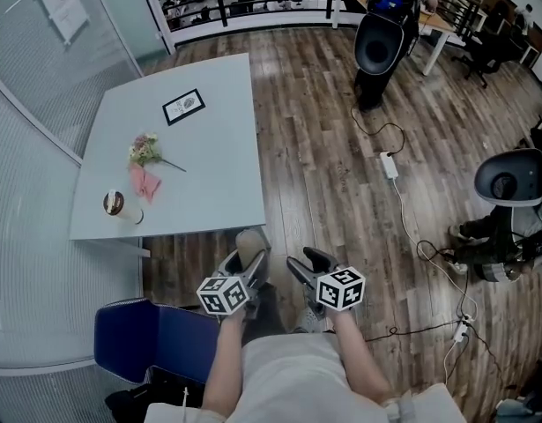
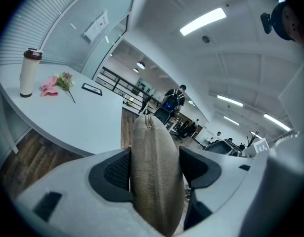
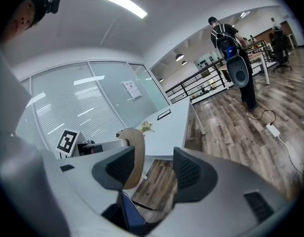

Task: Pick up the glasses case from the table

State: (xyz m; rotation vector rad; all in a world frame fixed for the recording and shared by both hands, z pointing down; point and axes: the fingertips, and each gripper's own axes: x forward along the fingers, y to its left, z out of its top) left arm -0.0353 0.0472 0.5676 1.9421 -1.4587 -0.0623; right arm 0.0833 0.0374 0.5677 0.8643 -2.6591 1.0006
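**Head view:** The glasses case (image 1: 250,243), tan, sits upright in the left gripper (image 1: 251,256). It is off the table, just past the tabletop's near edge by the near right corner, above the person's lap. The right gripper (image 1: 308,264) is just beside it and not touching. Left on the tabletop (image 1: 218,148):
- a picture frame (image 1: 183,107) toward the far edge
- a small flower bunch (image 1: 145,150) about mid-table
- a pink cloth-like piece (image 1: 145,183) just beside the flowers
- a lidded cup (image 1: 115,204) near the near left corner

A blue chair (image 1: 143,337) stands below the table's near edge, on the left.

**Left gripper view:** The jaws are clamped on the case. Both ribbed pads press its broad faces at roughly mid-length, and the rounded end w/ a seam pokes out past the tips. The cover looks like woven fabric.

Judgement on handling:
- Prob. light, w/ a semi-stiff shell under the cloth.
- Grippy rather than slick, and not fragile.
- The broad flat faces at mid-length are the right hold.
- A pinch near the curved ends could let it squirm out or pivot.

**Right gripper view:** The jaws stand wide apart w/ nothing between them, only floor and the table's edge beyond. The case shows just behind its left jaw, apart from it.

The pick-up itself looks done, since the case is clear of the table.
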